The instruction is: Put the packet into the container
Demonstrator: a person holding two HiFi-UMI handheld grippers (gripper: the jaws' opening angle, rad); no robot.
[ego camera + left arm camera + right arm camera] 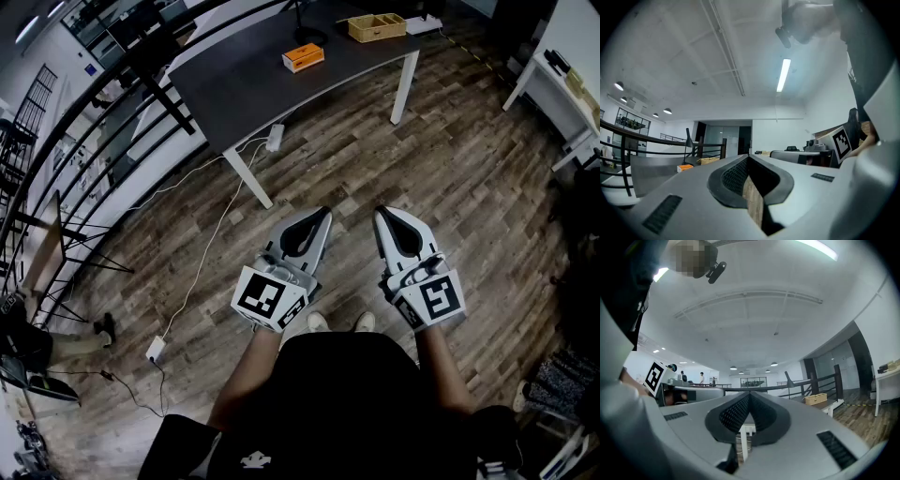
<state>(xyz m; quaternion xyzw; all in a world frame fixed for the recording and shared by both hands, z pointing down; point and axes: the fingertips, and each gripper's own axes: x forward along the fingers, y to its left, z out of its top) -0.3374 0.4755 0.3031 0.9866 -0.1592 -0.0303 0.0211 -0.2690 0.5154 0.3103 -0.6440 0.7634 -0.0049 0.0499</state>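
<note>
Both tools, left gripper (322, 217) and right gripper (382, 217), are closed and empty near our body. We should walk around the cable (225, 208) on the floor to the table (281, 108), open one gripper early, and take the packet (303, 57) lying there; the container (377, 26) stands beyond it, well apart.

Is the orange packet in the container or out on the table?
Out. The orange packet lies on the dark table, apart from the wooden container near the far edge.
</note>
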